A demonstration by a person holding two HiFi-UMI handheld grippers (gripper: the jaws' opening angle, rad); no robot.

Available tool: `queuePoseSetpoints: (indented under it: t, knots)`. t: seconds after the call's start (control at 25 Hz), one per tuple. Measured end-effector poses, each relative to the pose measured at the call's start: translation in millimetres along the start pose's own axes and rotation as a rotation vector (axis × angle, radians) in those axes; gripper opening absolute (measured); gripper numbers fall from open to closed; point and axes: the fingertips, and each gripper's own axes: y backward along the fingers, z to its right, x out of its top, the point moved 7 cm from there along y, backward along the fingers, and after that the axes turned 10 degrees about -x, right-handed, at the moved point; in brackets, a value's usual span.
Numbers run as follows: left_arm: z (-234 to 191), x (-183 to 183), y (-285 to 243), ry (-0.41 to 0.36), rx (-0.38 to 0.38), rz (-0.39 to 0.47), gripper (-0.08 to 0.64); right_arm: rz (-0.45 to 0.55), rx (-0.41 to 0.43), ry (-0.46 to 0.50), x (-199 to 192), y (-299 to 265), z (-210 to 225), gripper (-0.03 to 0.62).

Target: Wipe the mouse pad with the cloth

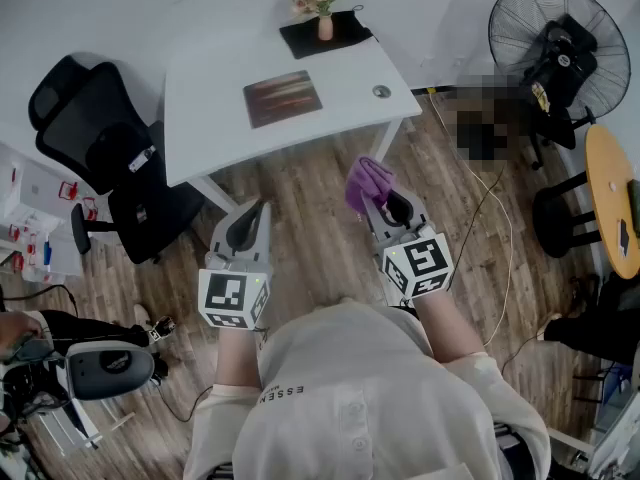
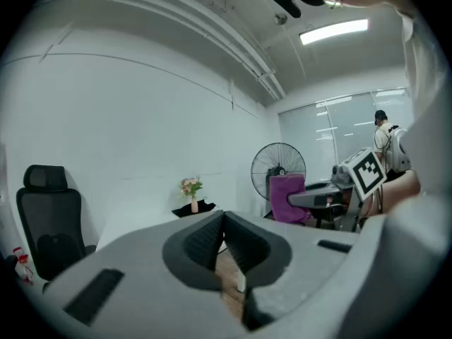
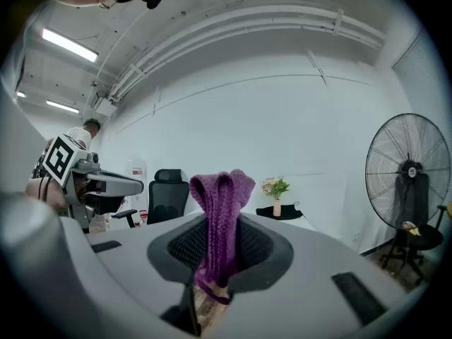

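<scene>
Head view: both grippers are held up over the wood floor, in front of the white table (image 1: 215, 78); the right gripper (image 1: 376, 194) has the purple cloth (image 1: 365, 182) pinched at its tips, bunched up and sticking out past them toward the table; the left gripper (image 1: 260, 208) is beside it, well apart, tips together with nothing in them. The mouse pad (image 1: 283, 98) lies flat on the table, a brownish rectangle near the middle, well away from the cloth and both grippers; further back on the table there's a black mat (image 1: 340, 36) with a vase of flowers (image 1: 322, 6) on it. Office chair (image 1: 95, 128) left of the table, fan (image 1: 556, 36) off to the right.

Left gripper view: the jaws are pressed together, nothing between them (image 2: 222, 221); past them on the right you can see the other gripper holding the cloth (image 2: 287, 198) up, with the fan behind it; flowers and chair further left.

Right gripper view: the jaws are clamped on the cloth (image 3: 222, 189); it runs down between the pads and a folded loop of it stands up above them, a bit of it also hanging out below; the left gripper (image 3: 113, 185) shows at the left edge; can't make out the pad from here.
</scene>
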Motion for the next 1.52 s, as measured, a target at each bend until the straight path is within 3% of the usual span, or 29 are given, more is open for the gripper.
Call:
queuePoseSetpoints:
  t: [0.52,0.84,1.0,1.52]
  knots:
    - [-14,-7,12,0.023,-0.018,-0.004,0.002,-0.001,-0.027,0.001,3,1,-20,0.094]
    - [-25,-33,15,0.057,-0.045,-0.027,0.002,-0.065,-0.035,-0.021,-19,-8,-35,0.094]
    - [-34,-42,9,0.079,-0.041,-0.041,0.002,-0.102,0.004,-0.035,-30,-20,-39,0.094]
    - [-110,-28,-103,0.055,0.040,-0.080,0.002,-0.092,0.137,-0.013,-26,-165,18,0.094]
